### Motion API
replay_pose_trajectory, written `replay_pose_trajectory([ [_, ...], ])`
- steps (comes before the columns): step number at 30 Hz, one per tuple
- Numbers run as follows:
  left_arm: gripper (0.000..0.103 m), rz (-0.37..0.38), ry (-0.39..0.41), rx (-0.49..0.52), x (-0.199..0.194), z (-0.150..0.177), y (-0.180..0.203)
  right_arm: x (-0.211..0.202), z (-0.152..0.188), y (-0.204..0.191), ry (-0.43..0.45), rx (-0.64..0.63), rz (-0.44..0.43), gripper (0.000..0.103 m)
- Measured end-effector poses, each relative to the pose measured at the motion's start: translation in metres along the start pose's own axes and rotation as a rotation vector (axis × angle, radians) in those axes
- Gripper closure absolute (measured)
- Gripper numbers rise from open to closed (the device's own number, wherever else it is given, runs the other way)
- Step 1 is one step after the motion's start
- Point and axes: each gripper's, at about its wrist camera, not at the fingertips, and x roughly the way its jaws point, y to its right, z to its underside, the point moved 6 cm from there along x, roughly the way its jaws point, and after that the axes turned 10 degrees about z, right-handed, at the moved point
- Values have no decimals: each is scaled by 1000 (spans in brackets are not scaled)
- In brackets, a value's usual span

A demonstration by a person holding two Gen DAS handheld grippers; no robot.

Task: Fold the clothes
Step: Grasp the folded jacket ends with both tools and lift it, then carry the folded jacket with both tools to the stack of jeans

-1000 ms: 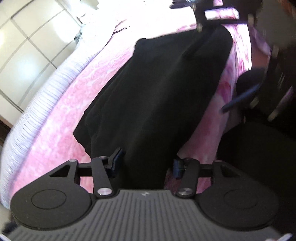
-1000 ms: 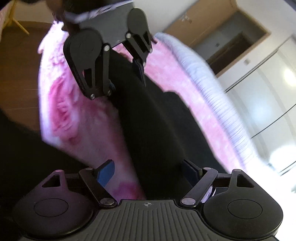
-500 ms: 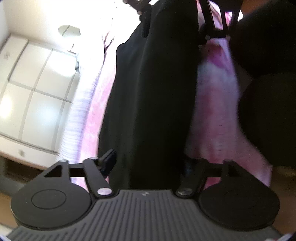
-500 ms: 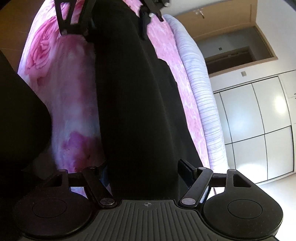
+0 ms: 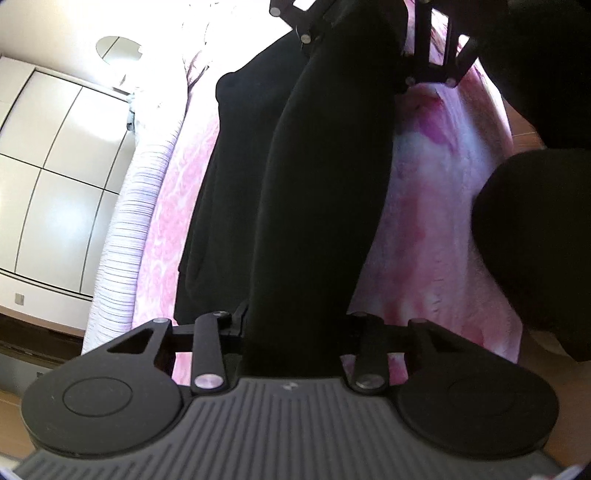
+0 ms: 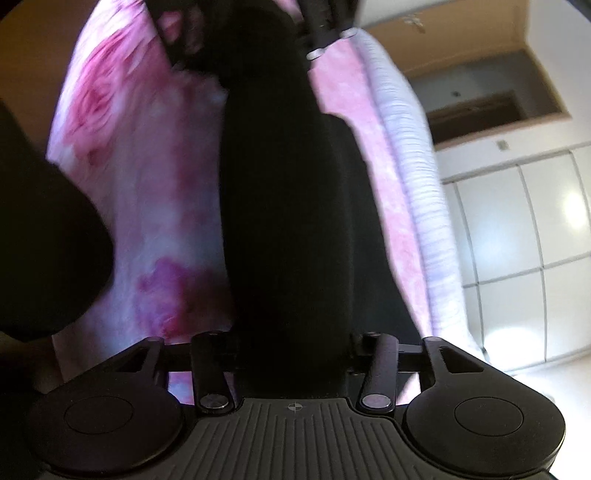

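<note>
A black garment lies on a pink flowered bedspread, with a raised fold stretched between my two grippers. My left gripper is closing its jaws on the near end of that fold; the cloth fills the gap and hides the pads. In the right wrist view the same fold runs from my right gripper, whose jaws are also closing on bunched cloth, up to the left gripper. The right gripper shows at the top of the left wrist view, astride the fold's far end.
A white striped cover edges the far side of the bed, with white wardrobe doors beyond it. A person's dark-clothed leg stands close by the near bed edge, also as the leg. Wooden floor shows past the bedspread.
Both grippers rolled, sank toward the garment and narrowed their jaws. The flat black cloth is now gathered into a ridge between them, where earlier the jaws stood wide over it.
</note>
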Motion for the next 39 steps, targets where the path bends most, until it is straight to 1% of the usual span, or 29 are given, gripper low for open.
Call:
replay_pose_trajectory([
  [2,71,27,0,-6,-3,0,-3,4,3,9,29,73,-43,56],
  [4,72,71,-6,-13,-6,-4,-13,3,7,24,48,139,-105,64],
  [8,74,170,-30,-27,-19,-18,-44,-2,10,63,76,233,-220,69],
  [10,74,220,-39,-35,-32,-26,-64,-2,11,87,64,249,-282,69],
  [12,74,276,-50,-45,-47,-38,-88,-4,10,113,40,251,-335,70],
  [15,75,355,-52,-58,-78,-57,-120,-20,7,163,-5,230,-415,70],
  [19,75,448,-22,-40,-110,-89,-161,-46,2,219,-80,213,-512,70],
  [22,76,490,25,-15,-124,-112,-185,-67,6,254,-157,230,-548,70],
  [23,76,503,49,6,-128,-122,-192,-74,9,266,-185,242,-553,70],
  [26,76,536,124,86,-137,-147,-197,-96,26,293,-281,295,-541,70],
  [29,76,555,211,191,-134,-194,-211,-116,52,319,-378,358,-509,70],
  [30,76,554,238,226,-125,-206,-218,-122,63,329,-412,380,-493,70],
  [31,76,551,267,263,-118,-226,-225,-128,75,339,-444,402,-476,70],
  [35,76,510,385,395,-100,-325,-250,-145,144,379,-562,483,-361,70],
  [37,76,468,434,440,-86,-390,-262,-150,190,403,-608,504,-288,70],
  [39,76,426,475,473,-72,-455,-274,-148,236,426,-636,507,-223,70],
])
